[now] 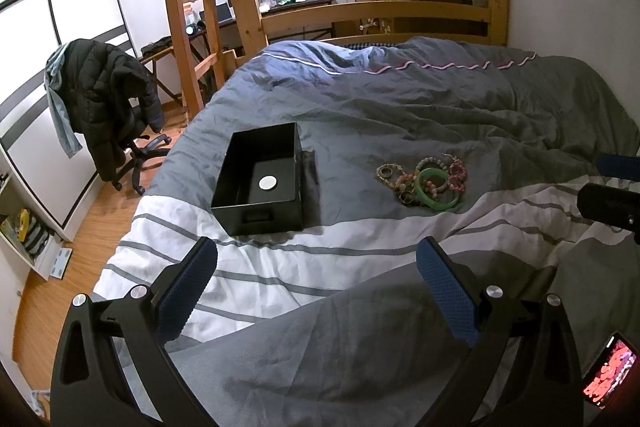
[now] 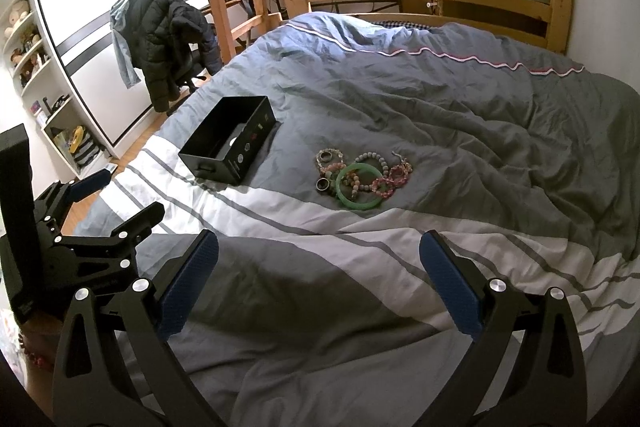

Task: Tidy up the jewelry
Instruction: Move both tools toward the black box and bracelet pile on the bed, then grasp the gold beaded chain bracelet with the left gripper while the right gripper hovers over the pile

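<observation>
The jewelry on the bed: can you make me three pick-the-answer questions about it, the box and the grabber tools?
1. Where does the jewelry pile lie?
A. inside the box
B. on the duvet, right of the box
C. on the chair

2. What colour is the big bangle?
A. green
B. blue
C. red

3. How are the left tool and right tool?
A. both open, empty
B. both holding beads
C. one shut

Answers: 1 B, the pile sits on the grey duvet apart from the black box. 2 A, it is plainly green. 3 A, the fingers are spread wide with nothing between.

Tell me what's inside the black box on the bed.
The left wrist view shows one white round disc lying on the floor of the black box. No jewelry shows inside. The near wall hides the floor strip just behind it.
</observation>
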`<action>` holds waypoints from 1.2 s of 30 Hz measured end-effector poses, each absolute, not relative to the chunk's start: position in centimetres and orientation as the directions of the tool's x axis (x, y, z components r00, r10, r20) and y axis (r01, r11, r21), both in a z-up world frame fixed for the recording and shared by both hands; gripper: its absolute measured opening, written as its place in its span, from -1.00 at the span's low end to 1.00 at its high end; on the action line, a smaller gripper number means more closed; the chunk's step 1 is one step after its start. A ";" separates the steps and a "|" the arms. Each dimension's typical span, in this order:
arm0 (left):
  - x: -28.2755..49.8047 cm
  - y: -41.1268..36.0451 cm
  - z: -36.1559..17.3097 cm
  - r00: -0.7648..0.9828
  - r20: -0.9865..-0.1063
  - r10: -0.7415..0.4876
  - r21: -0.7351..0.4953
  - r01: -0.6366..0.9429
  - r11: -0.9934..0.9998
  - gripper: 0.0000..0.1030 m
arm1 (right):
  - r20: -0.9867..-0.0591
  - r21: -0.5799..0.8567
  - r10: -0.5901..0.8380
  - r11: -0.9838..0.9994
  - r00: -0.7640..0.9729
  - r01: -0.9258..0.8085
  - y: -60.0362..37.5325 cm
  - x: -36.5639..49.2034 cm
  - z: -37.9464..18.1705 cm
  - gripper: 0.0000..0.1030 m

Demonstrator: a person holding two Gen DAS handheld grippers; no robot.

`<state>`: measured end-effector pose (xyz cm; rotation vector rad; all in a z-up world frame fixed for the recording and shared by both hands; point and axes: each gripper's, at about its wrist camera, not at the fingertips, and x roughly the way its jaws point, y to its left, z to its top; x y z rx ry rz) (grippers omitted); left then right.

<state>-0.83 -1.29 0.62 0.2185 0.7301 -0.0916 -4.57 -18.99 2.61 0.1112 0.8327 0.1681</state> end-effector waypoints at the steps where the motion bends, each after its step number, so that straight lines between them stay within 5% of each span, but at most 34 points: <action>1: -0.7 -1.4 0.6 0.743 -0.669 -0.001 0.173 0.158 0.972 0.92 | -0.727 0.161 0.189 0.981 0.660 -0.103 -18.9 -4.6 2.5 0.93; 24: 6.1 -5.2 -1.2 0.744 -0.667 -0.029 0.208 0.223 0.953 0.92 | -0.783 0.159 0.188 0.982 0.593 -0.101 -21.8 1.4 0.0 0.93; 36: 15.3 -8.2 -8.0 0.708 -0.705 -0.049 0.226 0.289 0.930 0.91 | -0.840 0.147 0.200 0.979 0.504 -0.143 -24.0 11.0 -6.0 0.93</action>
